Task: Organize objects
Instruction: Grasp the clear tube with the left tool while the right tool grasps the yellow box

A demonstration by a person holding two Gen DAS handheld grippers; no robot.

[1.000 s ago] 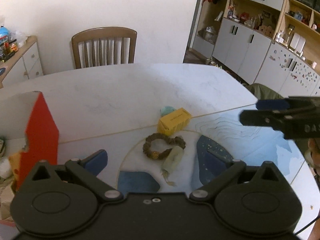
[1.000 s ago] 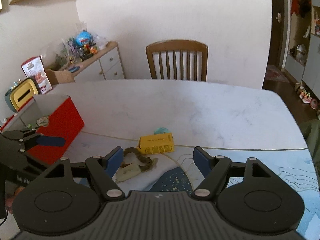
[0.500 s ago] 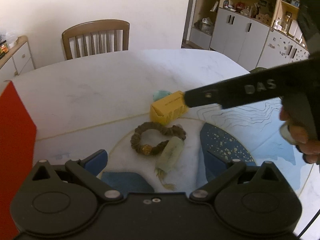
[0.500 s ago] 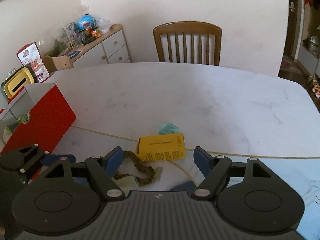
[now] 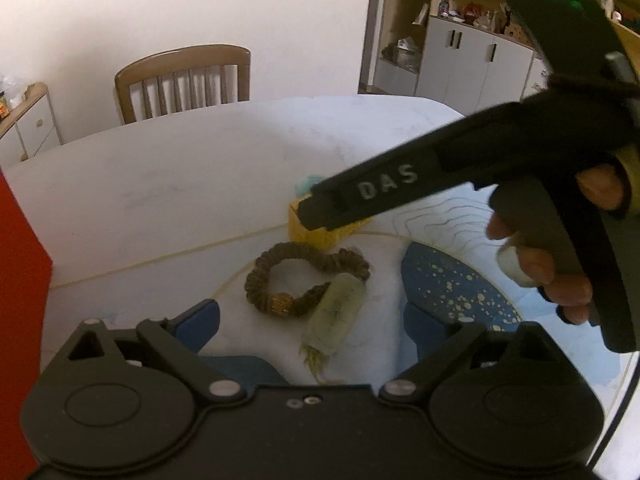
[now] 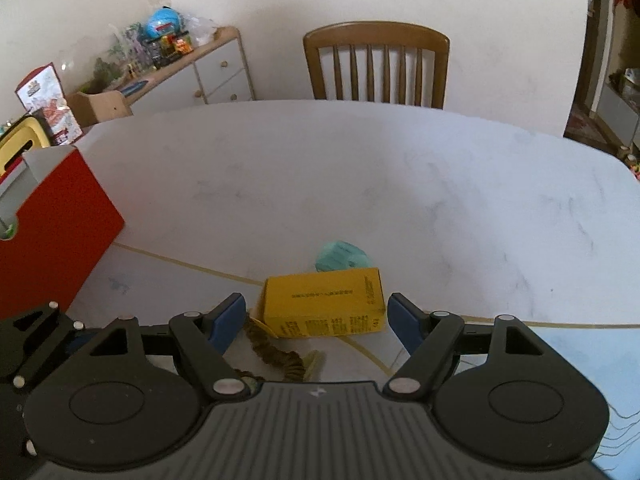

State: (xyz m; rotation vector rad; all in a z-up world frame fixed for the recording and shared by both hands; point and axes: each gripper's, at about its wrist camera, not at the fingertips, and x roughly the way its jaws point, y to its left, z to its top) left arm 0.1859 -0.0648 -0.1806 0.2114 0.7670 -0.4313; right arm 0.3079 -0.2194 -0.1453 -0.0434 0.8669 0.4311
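Yellow box (image 6: 325, 301) now between open right gripper (image 6: 316, 314) fingers, closer than before

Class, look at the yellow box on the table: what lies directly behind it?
A small teal object sits behind the yellow box, on the white table. Only its top shows; the box covers its lower part, so what it is cannot be told.

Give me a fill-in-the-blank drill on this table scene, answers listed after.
1. The right hand-held gripper straddles a ____ box.
2. Its fingers are ____, not clamped.
3. Behind that box lies a crumpled ____-coloured item.
4. The brown scrunchie touches a pale ____ pouch.

Answers: yellow; open; teal; green
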